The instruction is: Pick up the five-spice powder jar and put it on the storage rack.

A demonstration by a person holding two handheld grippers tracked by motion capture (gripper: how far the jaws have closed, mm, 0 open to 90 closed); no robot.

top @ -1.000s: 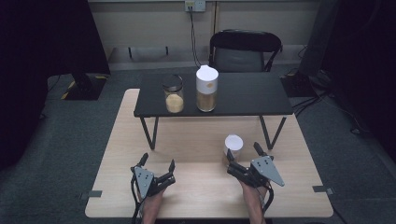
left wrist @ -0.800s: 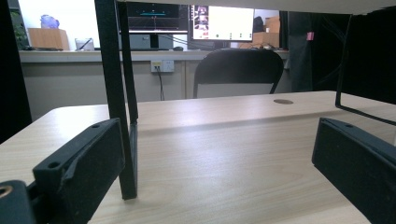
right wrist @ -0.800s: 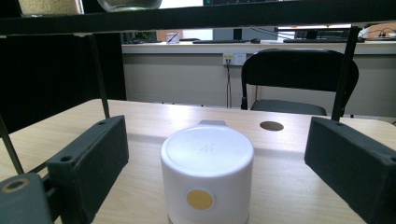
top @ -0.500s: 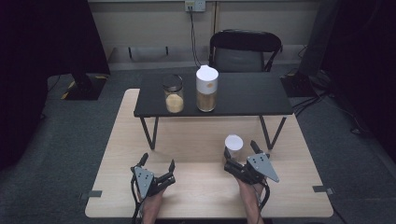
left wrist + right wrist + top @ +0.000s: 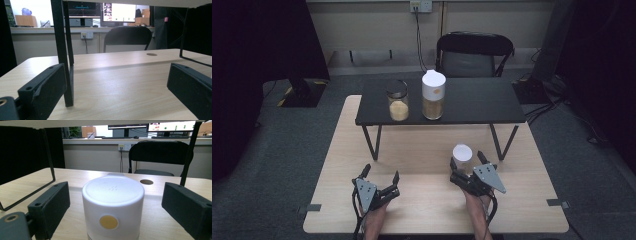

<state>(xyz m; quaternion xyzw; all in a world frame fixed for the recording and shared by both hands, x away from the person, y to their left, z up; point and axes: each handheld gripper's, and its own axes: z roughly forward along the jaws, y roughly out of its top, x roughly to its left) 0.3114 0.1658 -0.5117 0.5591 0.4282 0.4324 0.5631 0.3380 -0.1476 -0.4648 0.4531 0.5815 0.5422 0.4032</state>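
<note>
White and round-topped, the small plastic container with a yellow dot (image 5: 113,208) stands on the pale wooden table (image 5: 422,150), between the right gripper (image 5: 468,162) jaws — they have just been closing, yet gaps remain on both sides. Over at the table's near edge, the left gripper (image 5: 381,176) rests with its jaws spread — nothing between them.

Room: grey carpet floor (image 5: 272,165), beige wall (image 5: 377,25) with socket (image 5: 420,5), black chair (image 5: 474,52) behind wooden table (image 5: 422,210).

Looks like an office turned test lab. Computer monitors (image 5: 172,126) and a keyboard (image 5: 117,137) sit on a long counter (image 5: 50,30) behind a folding chair (image 5: 474,52). Grey carpet floor (image 5: 277,165), wall sockets (image 5: 421,6).
</note>
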